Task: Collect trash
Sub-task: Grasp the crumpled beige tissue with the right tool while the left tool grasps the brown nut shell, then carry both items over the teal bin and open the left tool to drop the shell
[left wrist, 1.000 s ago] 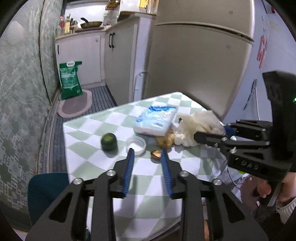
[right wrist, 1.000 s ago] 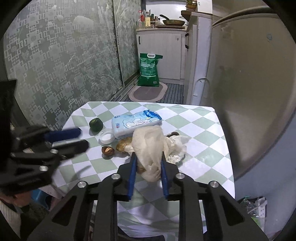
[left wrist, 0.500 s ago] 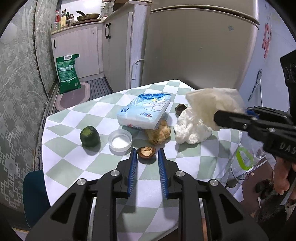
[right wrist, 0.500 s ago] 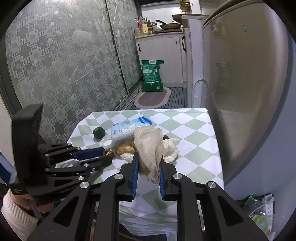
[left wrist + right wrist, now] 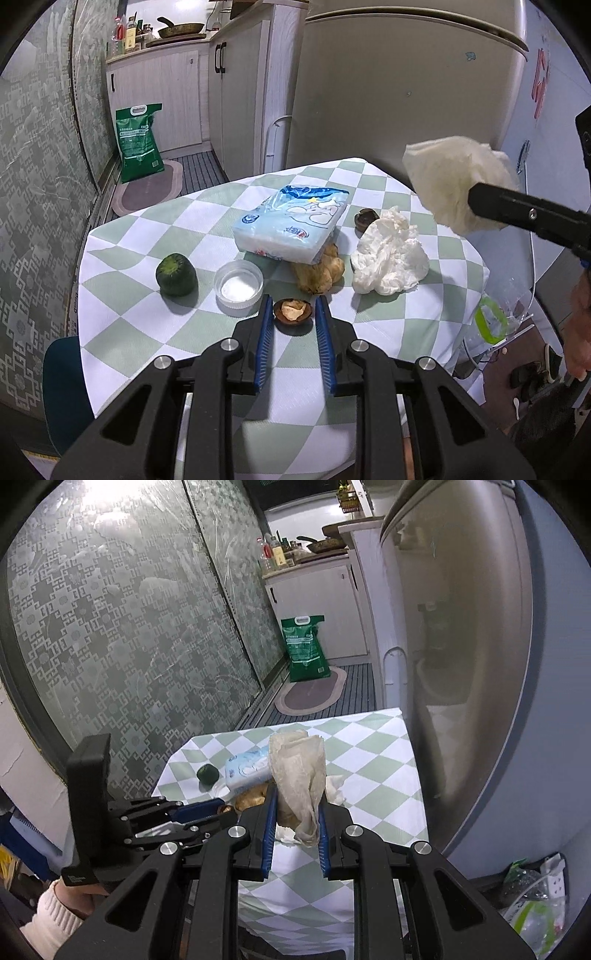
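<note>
My right gripper (image 5: 294, 805) is shut on a crumpled cream paper wrapper (image 5: 299, 779) and holds it above the checkered table (image 5: 373, 771); it also shows in the left wrist view (image 5: 454, 184). My left gripper (image 5: 292, 312) is open, its blue pads on either side of a small brown shell (image 5: 292, 311) on the table, not closed on it. A white crumpled tissue (image 5: 388, 258), a brownish peel (image 5: 319, 267) and a second dark shell (image 5: 365, 218) lie beyond.
A blue tissue pack (image 5: 291, 225), a white lid (image 5: 239, 286) and a dark green fruit (image 5: 175, 275) sit on the table (image 5: 140, 325). A fridge (image 5: 406, 92) stands behind. A clear trash bag (image 5: 502, 306) hangs off the table's right edge. A teal chair (image 5: 62, 387) is at left.
My right gripper lifted the cream wrapper up and away to the right of the table. My left gripper moved forward and down until its pads flank the small brown shell.
</note>
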A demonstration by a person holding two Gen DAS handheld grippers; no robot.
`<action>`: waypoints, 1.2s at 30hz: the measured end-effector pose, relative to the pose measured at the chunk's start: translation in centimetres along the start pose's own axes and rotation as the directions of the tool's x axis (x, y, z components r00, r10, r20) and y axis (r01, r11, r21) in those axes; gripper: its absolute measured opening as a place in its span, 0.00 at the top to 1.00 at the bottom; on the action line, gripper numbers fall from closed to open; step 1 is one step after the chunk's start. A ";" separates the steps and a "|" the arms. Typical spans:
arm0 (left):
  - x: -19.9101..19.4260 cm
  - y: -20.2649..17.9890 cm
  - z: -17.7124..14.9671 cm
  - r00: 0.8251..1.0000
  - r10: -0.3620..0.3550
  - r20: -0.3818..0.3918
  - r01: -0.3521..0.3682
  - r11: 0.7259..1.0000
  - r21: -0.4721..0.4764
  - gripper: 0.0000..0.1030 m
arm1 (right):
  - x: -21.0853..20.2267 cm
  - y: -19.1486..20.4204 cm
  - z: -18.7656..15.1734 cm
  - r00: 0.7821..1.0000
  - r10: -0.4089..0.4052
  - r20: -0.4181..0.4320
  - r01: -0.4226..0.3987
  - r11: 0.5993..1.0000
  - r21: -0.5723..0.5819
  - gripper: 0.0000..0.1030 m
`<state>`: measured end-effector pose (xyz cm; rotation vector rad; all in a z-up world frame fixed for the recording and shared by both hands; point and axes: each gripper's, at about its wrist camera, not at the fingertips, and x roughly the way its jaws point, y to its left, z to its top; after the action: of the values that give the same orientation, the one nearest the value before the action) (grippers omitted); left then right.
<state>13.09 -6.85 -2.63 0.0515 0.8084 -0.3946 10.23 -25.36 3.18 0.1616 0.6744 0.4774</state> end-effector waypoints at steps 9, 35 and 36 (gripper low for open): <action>-1.7 0.3 0.0 0.999 -0.004 0.048 0.004 1.000 -0.006 0.78 | 0.6 2.1 0.6 1.000 0.020 -0.006 -0.020 0.999 -0.032 0.82; -10.0 14.8 -4.0 0.978 0.180 0.106 -0.154 0.965 -0.213 0.78 | 7.7 16.2 1.5 0.982 0.157 -0.102 -0.174 0.966 -0.189 0.82; -9.9 15.5 -4.5 0.977 0.194 0.094 -0.170 0.961 -0.219 0.78 | 8.3 16.8 1.4 0.980 0.162 -0.112 -0.181 0.964 -0.195 0.82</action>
<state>9.44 11.64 -0.26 -0.0930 0.7211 -0.1350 10.43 -6.61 4.57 0.0024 0.7034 0.7216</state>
